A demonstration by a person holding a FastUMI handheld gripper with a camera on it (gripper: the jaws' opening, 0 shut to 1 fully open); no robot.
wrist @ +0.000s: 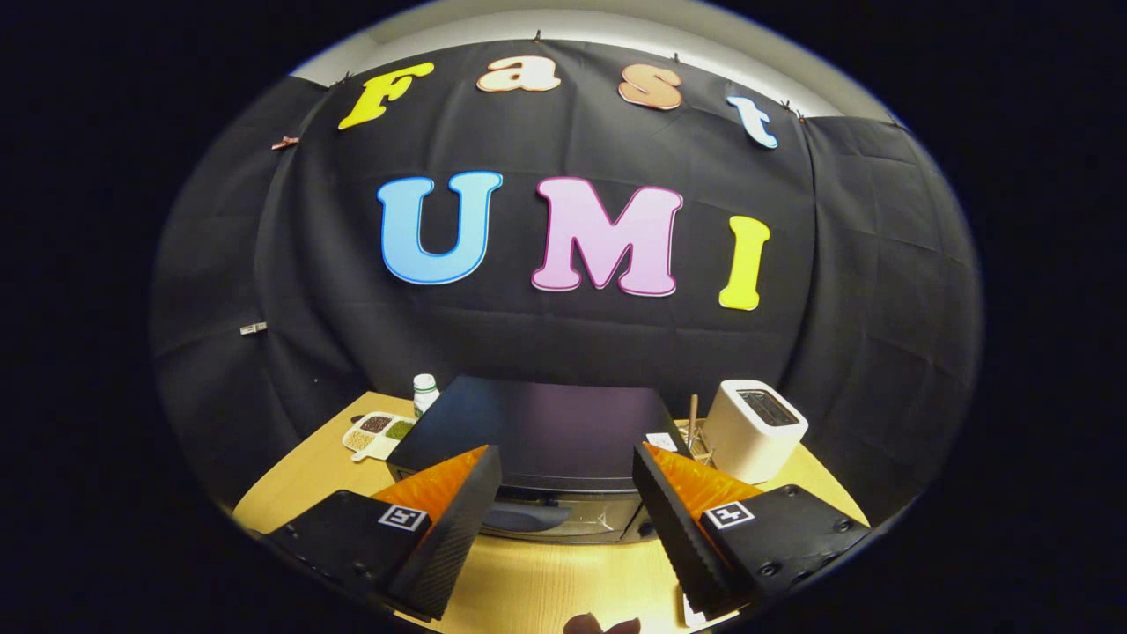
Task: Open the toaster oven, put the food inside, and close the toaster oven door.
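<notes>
Toaster oven [537, 431] shut on the table [546, 581], just ahead of the gripper [566, 462].

Door handle [526, 517] between the spread, empty fingers [458, 502]; white toaster [755, 429] right of it, snack tray [377, 433] and small bottle [425, 392] left. Food possibly at the table's near edge, hard to tell. Best lowered squarely onto the handle, then pulled gently down.

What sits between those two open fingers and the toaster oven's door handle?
Nothing visible. The gripper is open, and the toaster oven stands just ahead, its door handle between the fingers over bare table.
</notes>
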